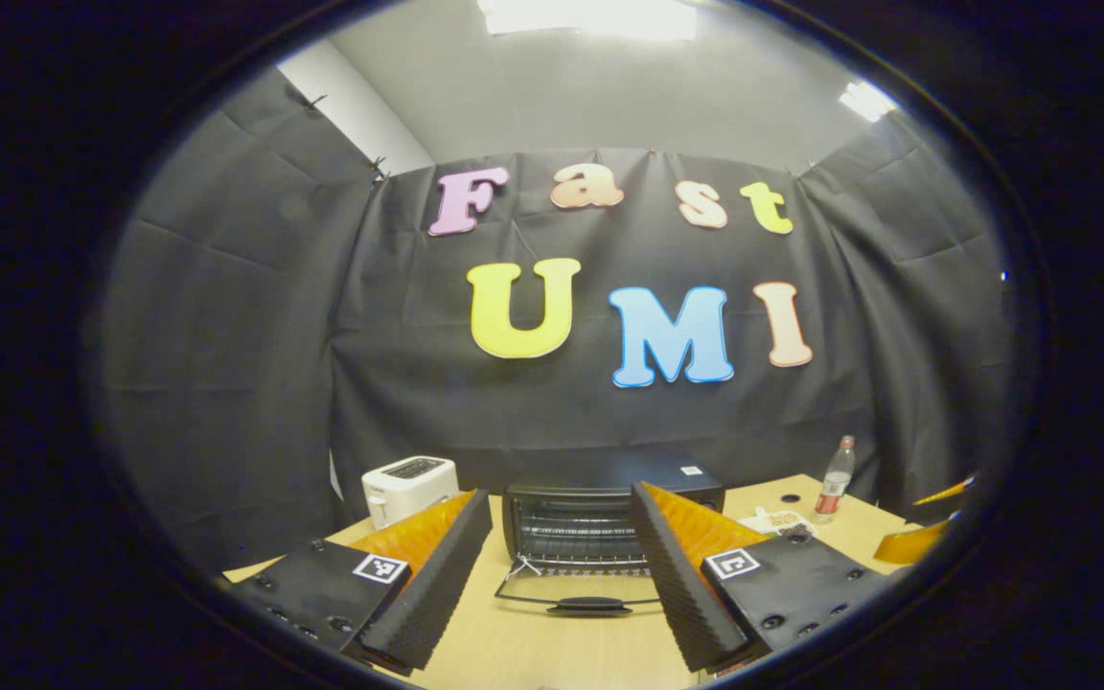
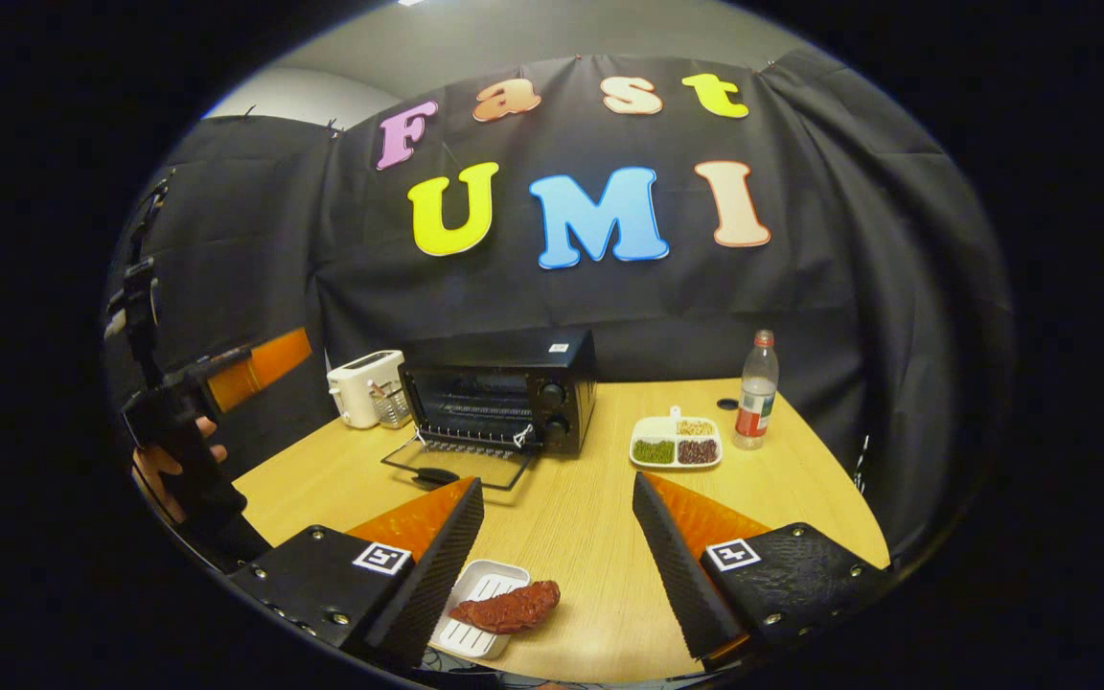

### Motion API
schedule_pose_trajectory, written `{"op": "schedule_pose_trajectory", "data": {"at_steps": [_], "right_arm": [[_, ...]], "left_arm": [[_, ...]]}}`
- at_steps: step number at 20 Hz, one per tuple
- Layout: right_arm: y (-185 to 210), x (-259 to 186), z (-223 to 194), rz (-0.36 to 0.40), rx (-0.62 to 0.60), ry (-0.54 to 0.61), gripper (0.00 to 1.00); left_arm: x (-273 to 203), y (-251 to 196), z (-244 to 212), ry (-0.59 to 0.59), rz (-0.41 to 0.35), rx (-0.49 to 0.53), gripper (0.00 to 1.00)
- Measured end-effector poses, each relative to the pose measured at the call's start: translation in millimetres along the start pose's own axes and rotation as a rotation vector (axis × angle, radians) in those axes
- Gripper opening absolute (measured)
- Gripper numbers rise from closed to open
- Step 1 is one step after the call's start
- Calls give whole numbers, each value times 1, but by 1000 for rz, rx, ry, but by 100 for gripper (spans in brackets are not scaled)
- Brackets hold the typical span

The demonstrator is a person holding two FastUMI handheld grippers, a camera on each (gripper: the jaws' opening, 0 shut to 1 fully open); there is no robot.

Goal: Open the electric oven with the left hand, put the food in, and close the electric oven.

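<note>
Oven (image 2: 499, 393) door (image 2: 456, 465) down flat on table (image 2: 590, 517), opening done. Food (image 2: 506, 608) lies on white tray (image 2: 475, 621), near edge, between right tool (image 2: 557, 546) fingers, spread, empty. Left tool (image 1: 562, 565) also spread, facing oven. Loading, closing left.

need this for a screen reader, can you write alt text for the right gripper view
The right gripper hangs open above a reddish piece of food on a small white tray on a wooden table. Behind stands a black electric oven, its door folded down open.
</note>
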State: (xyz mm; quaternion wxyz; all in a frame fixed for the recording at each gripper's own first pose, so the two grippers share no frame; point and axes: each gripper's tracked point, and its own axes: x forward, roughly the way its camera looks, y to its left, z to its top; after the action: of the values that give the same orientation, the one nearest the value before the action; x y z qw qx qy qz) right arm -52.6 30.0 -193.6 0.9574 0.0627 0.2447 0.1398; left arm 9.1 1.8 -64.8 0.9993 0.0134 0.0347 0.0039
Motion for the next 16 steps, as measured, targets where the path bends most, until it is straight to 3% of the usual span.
{"op": "schedule_pose_trajectory", "data": {"at_steps": [3, 6, 7, 11, 16], "right_arm": [[0, 9, -31, 31, 61, 84, 96], [0, 17, -57, 48, 134, 161, 96], [0, 18, -66, 54, 153, 181, 96], [8, 31, -95, 85, 231, 274, 96], [20, 36, -130, 117, 412, 406, 97]], "left_arm": [[-12, 6, 13, -19, 22, 9, 100], [-21, 16, 22, -34, 53, 18, 94], [-23, 18, 24, -35, 60, 20, 99], [-31, 28, 32, -46, 84, 22, 99], [-37, 45, 34, -51, 122, 40, 99]]}}
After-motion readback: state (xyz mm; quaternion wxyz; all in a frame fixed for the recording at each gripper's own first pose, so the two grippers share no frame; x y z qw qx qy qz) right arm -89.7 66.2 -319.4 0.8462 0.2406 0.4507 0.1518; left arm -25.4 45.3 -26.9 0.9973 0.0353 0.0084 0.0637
